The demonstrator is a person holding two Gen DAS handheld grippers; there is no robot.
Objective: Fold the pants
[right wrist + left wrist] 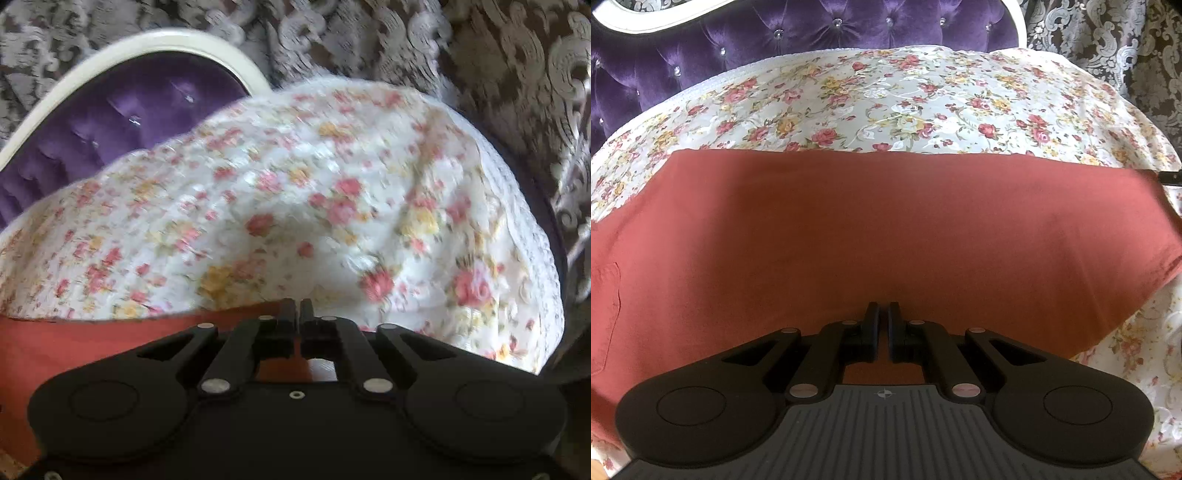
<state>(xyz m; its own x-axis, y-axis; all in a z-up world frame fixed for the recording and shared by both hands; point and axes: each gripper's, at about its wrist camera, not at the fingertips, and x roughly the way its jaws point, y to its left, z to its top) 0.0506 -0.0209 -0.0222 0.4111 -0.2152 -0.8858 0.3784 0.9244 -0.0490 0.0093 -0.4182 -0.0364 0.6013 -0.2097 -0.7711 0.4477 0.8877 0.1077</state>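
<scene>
The rust-red pants point(886, 229) lie spread flat across a floral bedspread point(905, 96), with a patch pocket at the left edge. My left gripper point(882, 310) sits at their near edge, jaws almost together and tips pressed into the cloth. In the blurred right wrist view only a strip of the pants point(74, 343) shows at the lower left. Its upper edge runs straight into the tips of my right gripper point(297, 306), whose jaws stand together on that edge.
A purple tufted headboard point(812, 29) with a white frame point(110, 48) rises behind the bed. A brown and silver patterned curtain point(1126, 44) hangs to the right. The bedspread point(332, 203) drops off at its right edge.
</scene>
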